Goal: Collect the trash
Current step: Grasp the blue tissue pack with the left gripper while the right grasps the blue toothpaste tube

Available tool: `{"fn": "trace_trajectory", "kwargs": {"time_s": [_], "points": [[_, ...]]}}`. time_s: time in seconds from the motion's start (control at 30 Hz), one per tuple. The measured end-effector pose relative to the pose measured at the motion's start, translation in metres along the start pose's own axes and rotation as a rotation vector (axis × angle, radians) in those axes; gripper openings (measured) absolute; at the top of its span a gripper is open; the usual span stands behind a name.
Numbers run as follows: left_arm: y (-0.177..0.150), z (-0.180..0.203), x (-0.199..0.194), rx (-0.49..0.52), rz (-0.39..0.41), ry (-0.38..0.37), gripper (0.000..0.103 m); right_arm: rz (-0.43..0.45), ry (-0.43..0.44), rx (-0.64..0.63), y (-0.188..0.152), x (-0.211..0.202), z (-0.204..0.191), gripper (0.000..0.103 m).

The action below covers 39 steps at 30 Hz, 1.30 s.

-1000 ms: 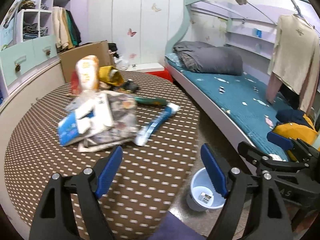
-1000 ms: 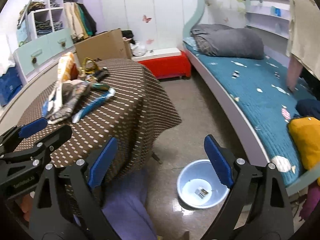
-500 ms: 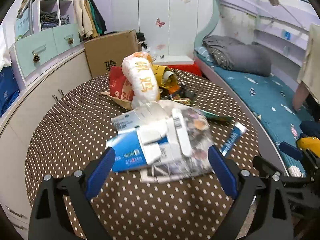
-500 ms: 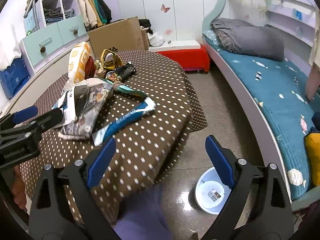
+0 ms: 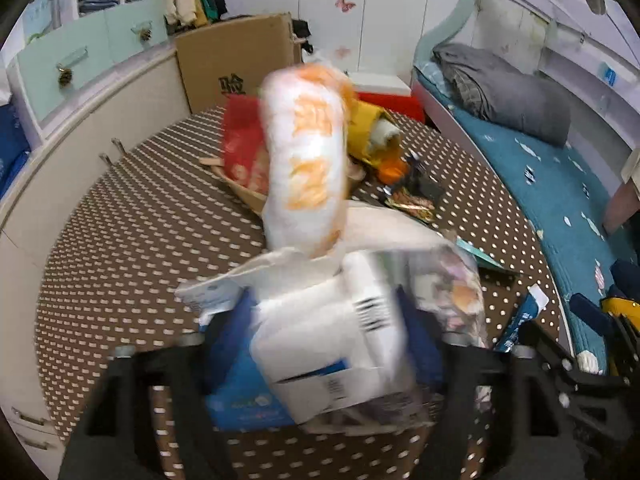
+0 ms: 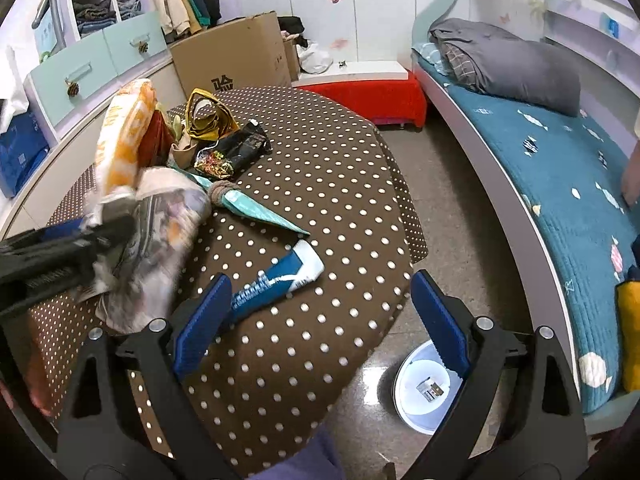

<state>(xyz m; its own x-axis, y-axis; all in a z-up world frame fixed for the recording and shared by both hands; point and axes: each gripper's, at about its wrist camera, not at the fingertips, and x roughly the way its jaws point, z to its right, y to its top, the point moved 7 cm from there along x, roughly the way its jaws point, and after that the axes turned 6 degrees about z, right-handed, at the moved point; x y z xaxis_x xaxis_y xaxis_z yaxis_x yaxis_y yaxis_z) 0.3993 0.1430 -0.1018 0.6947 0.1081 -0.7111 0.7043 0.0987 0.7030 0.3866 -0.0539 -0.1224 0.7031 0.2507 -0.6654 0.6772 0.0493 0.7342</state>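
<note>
Trash, a loose heap of wrappers (image 5: 340, 320), fills the space between our left gripper (image 5: 320, 344) fingers in the left wrist view; whether they are pressing on it yet we cannot tell through the blur. It looks light, soft and crinkly, best pinched across the bunched middle. One orange-printed bag (image 5: 304, 152) stands just ahead. In the right wrist view, our right gripper (image 6: 320, 320) is spread and empty, one blue tube (image 6: 280, 280) just ahead, one basin (image 6: 404, 404) below-right on the floor.
</note>
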Motion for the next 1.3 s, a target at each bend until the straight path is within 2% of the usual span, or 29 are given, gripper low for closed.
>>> {"fn": "trace_trajectory", "kwargs": {"time_s": [0.1,0.17,0.27,0.37,0.47,0.5,0.53,0.57,0.63,0.73,0.8,0.87,0.97,1.0,1.07,1.1,1.13,1.2,1.23,1.27,1.3], "points": [[0.002,-0.017,-0.021,-0.052,0.041,-0.048,0.047,-0.002,-0.003,-0.018,0.003,0.005,-0.007,0.089],[0.002,-0.026,-0.035,-0.070,0.063,-0.064,0.032,-0.004,-0.013,-0.029,0.003,0.007,-0.010,0.089],[-0.001,-0.045,-0.059,-0.105,0.096,-0.102,0.022,-0.009,-0.024,-0.045,0.001,0.011,-0.016,0.089],[-0.005,-0.068,-0.082,-0.140,0.140,-0.083,0.015,-0.019,-0.059,-0.066,-0.003,0.016,-0.022,0.089],[-0.010,-0.090,-0.095,-0.155,0.175,-0.055,0.015,-0.001,-0.093,-0.112,-0.005,0.018,-0.028,0.083],[-0.011,-0.100,-0.100,-0.165,0.200,-0.038,0.016,0.000,-0.085,-0.114,-0.006,0.017,-0.029,0.078],[-0.012,-0.109,-0.103,-0.173,0.212,-0.010,0.022,0.001,-0.080,-0.116,-0.006,0.017,-0.031,0.071],[-0.014,-0.119,-0.103,-0.185,0.215,0.032,0.045,0.001,-0.080,-0.120,-0.005,0.017,-0.033,0.067],[-0.017,-0.130,-0.098,-0.211,0.203,0.069,0.082,-0.001,-0.073,-0.125,-0.004,0.016,-0.036,0.043],[-0.021,-0.139,-0.091,-0.294,0.213,-0.024,0.082,-0.010,-0.068,-0.129,-0.003,0.015,-0.038,0.025],[-0.020,-0.135,-0.085,-0.305,0.213,-0.064,0.082,-0.014,-0.067,-0.138,-0.003,0.015,-0.038,0.018],[-0.018,-0.130,-0.084,-0.293,0.223,-0.061,0.083,-0.015,-0.068,-0.145,-0.004,0.013,-0.039,0.017],[-0.020,-0.130,-0.089,-0.273,0.238,0.003,0.084,-0.015,-0.073,-0.155,-0.005,0.012,-0.040,0.017],[-0.019,-0.132,-0.093,-0.247,0.248,0.076,0.084,-0.016,-0.076,-0.155,-0.006,0.012,-0.040,0.017],[-0.019,-0.139,-0.097,-0.167,0.247,0.275,0.084,-0.017,-0.080,-0.158,-0.007,0.012,-0.041,0.017],[-0.021,-0.142,-0.097,-0.141,0.236,0.318,0.084,-0.016,-0.081,-0.160,-0.007,0.011,-0.041,0.017],[-0.023,-0.142,-0.094,-0.128,0.221,0.313,0.084,-0.015,-0.082,-0.160,-0.008,0.010,-0.042,0.017],[-0.032,-0.142,-0.084,-0.163,0.159,0.217,0.083,-0.014,-0.083,-0.159,-0.009,0.010,-0.041,0.017],[-0.036,-0.144,-0.078,-0.186,0.134,0.194,0.078,-0.013,-0.083,-0.161,-0.009,0.010,-0.041,0.017],[-0.040,-0.146,-0.072,-0.203,0.116,0.190,0.062,-0.014,-0.082,-0.160,-0.009,0.010,-0.041,0.017],[-0.045,-0.153,-0.065,-0.224,0.093,0.220,0.049,-0.014,-0.081,-0.158,-0.009,0.010,-0.041,0.017]]}}
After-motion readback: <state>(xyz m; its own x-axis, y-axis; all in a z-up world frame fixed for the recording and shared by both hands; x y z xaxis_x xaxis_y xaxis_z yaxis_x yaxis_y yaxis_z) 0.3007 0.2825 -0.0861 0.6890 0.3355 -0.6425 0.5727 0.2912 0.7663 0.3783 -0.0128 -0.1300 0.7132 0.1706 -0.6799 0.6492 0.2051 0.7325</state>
